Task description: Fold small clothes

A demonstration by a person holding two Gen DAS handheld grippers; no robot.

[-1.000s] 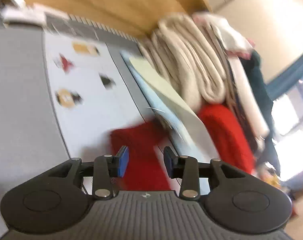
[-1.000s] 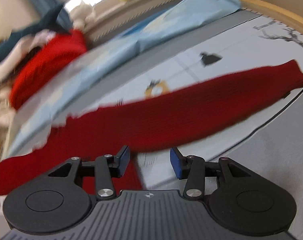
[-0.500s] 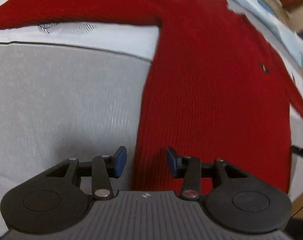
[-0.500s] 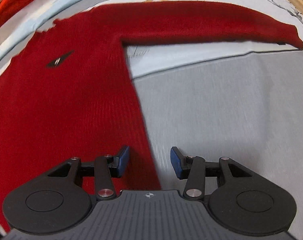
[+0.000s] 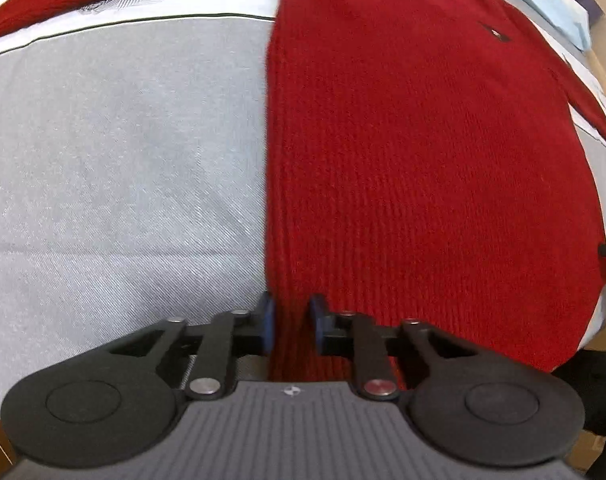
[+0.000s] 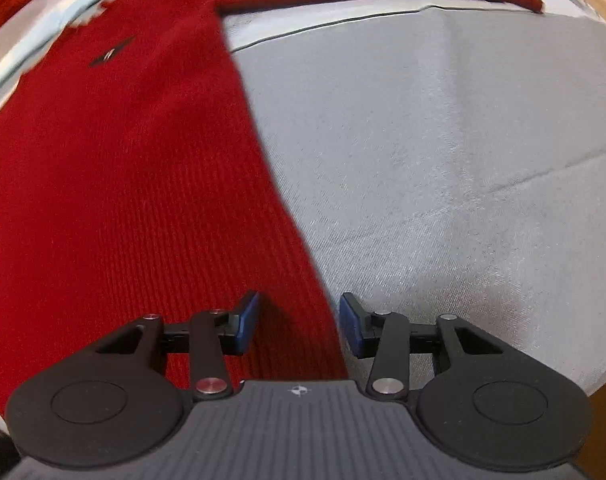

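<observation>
Red knit — a sweater (image 5: 423, 160) lies flat on a grey sheet (image 5: 123, 160) over a bed, hem at the near edge, sleeves stretched out sideways along the far side of the grey panel. A small dark logo (image 6: 111, 54) sits on the chest.

The left gripper (image 5: 291, 326) points steeply down at the hem's left corner. Its jaws are closing and stand narrow, with the sweater's side edge bunched between the blue pads (image 5: 267, 326); they look pressed onto the knit, so I read this as a pinch on the fabric.

The right gripper (image 6: 299, 324) is over the hem's right corner, jaws closing but with a clear gap — the sweater's edge runs between them, not yet squeezed.

The knit looks soft, thick and limp: light to lift, no stiffness, likely to sag and stretch between two holds. It should not slip from rubber pads. The two hem corners are the sensible holds, taking both layers together so the front does not peel from the back.
</observation>
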